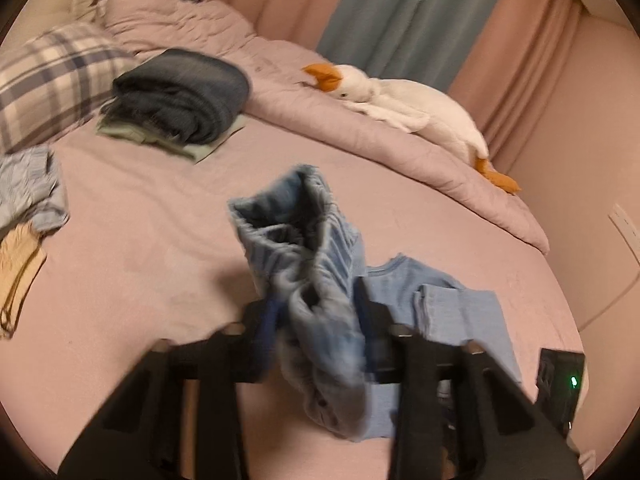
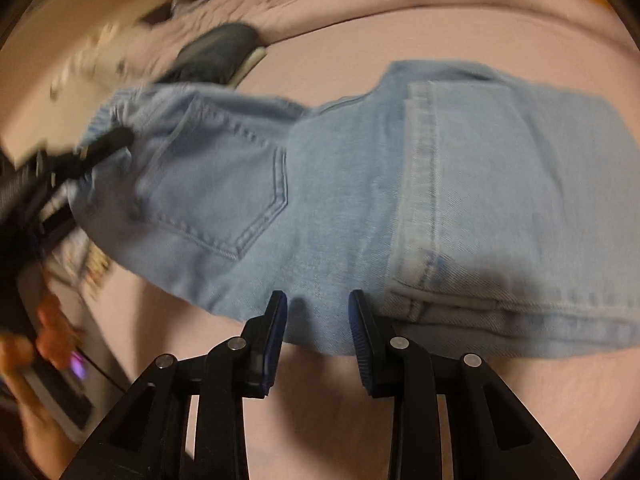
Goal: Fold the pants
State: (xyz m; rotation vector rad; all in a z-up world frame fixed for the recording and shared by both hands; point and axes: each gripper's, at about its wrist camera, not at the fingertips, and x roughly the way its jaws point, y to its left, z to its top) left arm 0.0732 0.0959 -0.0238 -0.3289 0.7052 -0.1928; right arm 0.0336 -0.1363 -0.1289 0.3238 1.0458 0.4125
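Bunching between the clamped left hand-held gripper (image 1: 316,308), jeans (image 1: 304,240); right hand-held gripper (image 2: 318,312) seemingly open just beside them

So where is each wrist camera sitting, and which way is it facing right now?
Left wrist: on the left gripper, angled down across the pink bed toward the curtains; its black fingers clamp bunched light-blue denim jeans.
Right wrist: on the right gripper, angled down at the jeans' back pocket, jaws open and empty; a hand shows at left.
Shared: the jeans, the dark folded clothes stack, and the left gripper.
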